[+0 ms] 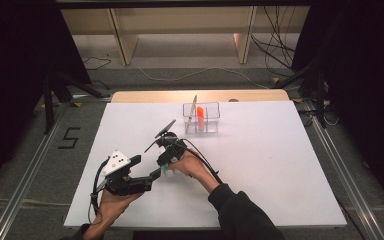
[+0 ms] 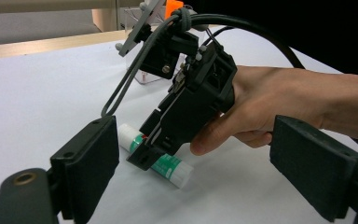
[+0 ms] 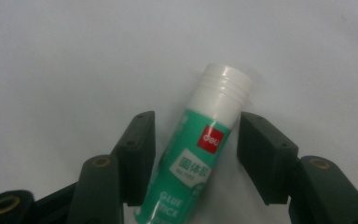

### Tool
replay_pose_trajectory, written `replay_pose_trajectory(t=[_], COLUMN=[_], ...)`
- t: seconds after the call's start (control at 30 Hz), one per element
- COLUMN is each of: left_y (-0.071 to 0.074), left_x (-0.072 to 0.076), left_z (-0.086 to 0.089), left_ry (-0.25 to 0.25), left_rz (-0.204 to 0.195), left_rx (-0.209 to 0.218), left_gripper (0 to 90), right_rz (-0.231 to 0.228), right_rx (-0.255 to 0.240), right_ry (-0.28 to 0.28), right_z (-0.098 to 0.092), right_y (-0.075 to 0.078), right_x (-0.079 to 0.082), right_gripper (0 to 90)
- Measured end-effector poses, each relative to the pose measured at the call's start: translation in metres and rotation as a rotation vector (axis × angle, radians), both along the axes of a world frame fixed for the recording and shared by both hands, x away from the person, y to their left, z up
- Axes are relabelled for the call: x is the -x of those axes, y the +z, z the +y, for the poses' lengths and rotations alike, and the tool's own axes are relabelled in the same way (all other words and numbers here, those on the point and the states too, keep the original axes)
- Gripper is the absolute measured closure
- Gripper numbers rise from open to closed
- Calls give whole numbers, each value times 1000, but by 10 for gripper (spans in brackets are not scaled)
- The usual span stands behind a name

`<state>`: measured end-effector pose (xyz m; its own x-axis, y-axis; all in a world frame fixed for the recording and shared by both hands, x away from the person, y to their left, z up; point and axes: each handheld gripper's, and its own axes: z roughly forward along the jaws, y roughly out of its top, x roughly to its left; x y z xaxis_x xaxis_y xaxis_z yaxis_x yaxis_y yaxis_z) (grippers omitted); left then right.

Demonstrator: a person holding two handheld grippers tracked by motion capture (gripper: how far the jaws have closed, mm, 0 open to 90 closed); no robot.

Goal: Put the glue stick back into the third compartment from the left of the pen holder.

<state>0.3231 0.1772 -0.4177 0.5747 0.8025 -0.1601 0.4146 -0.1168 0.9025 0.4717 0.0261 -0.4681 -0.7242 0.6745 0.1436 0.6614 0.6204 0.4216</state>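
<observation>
Lying near the table's (image 1: 280, 165) front edge, open surface right, glue stick (image 3: 200, 163) sits between unclenched right gripper (image 3: 193, 156) jaws

Two hand-held grippers, left gripper (image 1: 147, 172), right gripper (image 1: 166, 165), white table (image 1: 260, 165), clear organizer (image 1: 201, 119)

Glossy plastic glue stick (image 3: 200, 158)

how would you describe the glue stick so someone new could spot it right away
On the white table, look in front of the clear plastic organizer, under the right gripper. The glue stick lies flat between its open jaws: a green label, red logo square and white ribbed cap.
</observation>
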Motion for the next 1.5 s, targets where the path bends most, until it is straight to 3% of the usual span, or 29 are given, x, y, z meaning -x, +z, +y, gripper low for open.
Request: replay_pose_trajectory(t=[0.23, 0.4, 0.67, 0.87, 1.2, 1.5], left_y=[0, 0, 0, 0, 0, -1], left_x=[0, 0, 0, 0, 0, 0], left_z=[0, 0, 0, 0, 0, -1], left_ry=[-1, -2, -3, -3, -10, -15], left_rz=[-1, -4, -4, -4, -1, 2], left_rx=[0, 0, 2, 4, 0, 25], left_gripper=[150, 150, 150, 151, 151, 150], right_rz=[11, 4, 11, 2, -86, -164], right_rx=[26, 47, 45, -8, -107, -203], right_ry=[-18, -18, -2, 8, 0, -36], right_z=[3, 6, 5, -2, -23, -48], right_y=[0, 1, 2, 11, 34, 55], right_x=[-1, 1, 1, -1, -6, -9], right_gripper=[527, 644, 660, 661, 662, 661])
